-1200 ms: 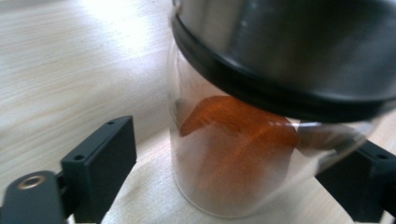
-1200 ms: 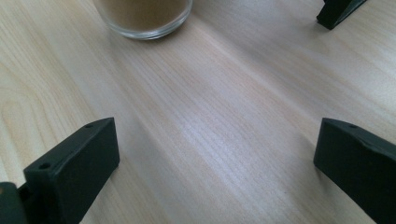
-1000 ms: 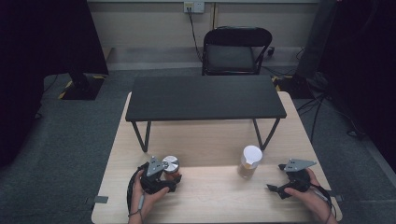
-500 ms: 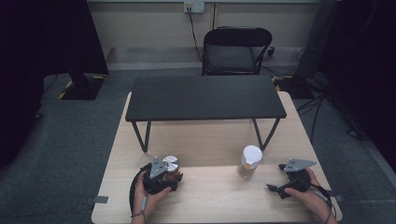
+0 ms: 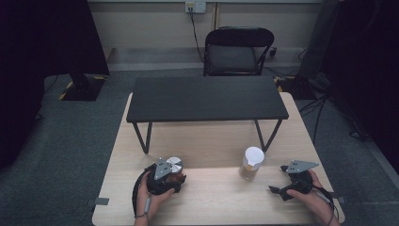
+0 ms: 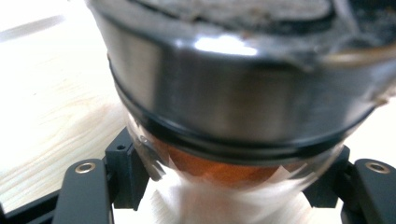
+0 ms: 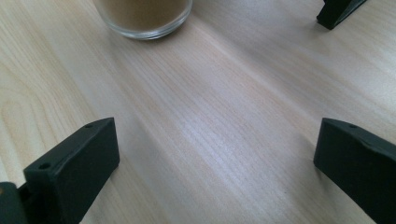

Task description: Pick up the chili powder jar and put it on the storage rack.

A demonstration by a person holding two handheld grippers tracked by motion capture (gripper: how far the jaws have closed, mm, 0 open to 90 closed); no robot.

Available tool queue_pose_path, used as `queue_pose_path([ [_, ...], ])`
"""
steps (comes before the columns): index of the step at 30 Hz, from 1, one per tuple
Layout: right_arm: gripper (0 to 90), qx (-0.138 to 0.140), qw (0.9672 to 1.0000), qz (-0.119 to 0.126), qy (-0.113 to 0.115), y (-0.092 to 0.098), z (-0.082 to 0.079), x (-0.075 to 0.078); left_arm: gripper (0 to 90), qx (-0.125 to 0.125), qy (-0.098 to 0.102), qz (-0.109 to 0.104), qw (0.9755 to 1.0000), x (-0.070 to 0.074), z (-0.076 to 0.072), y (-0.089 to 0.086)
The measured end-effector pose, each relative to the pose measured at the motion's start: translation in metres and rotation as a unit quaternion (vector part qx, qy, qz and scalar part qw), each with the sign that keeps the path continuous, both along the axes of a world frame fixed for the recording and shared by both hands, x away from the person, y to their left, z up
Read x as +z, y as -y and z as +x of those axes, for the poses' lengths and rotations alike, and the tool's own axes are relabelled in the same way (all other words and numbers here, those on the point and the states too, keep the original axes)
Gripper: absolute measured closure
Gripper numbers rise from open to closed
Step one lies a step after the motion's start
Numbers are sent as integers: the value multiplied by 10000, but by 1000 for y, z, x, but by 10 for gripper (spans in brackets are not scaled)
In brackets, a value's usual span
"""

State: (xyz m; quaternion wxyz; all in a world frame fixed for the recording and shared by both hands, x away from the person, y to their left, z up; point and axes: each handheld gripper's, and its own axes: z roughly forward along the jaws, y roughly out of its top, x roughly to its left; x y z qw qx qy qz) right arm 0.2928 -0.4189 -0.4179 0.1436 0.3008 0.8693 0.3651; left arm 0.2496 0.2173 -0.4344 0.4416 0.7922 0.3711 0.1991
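While the left gripper [image 5: 165, 173] is clamping a metal-lidded glass jar [image 6: 233, 93] below its lid, jaws just closed on the glass, probably to steady it, the right gripper [image 5: 284, 181] is idling wide open at 3 o'clock, a white-lidded jar [image 5: 252, 163] between them.
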Motion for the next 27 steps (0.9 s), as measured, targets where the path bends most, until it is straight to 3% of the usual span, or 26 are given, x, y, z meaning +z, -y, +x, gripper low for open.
queue_pose_path([
  [2, 0, 1, 10000, -1, 1, 0, 0, 0, 308, -47, 11, -74, 10000, 1, 1, 2],
  [15, 0, -1, 10000, 0, 0, 0, 0, 0, 307, -342, 41, -72, 9994, 13, 11, 22],
  [17, 0, -1, 10000, 0, 0, 0, 0, 0, 308, -377, 40, -154, 9992, 17, 14, 26],
  [27, 0, -1, 10000, 0, 1, 0, 0, 0, 307, -644, 19, -72, 9979, 29, 26, 46],
])
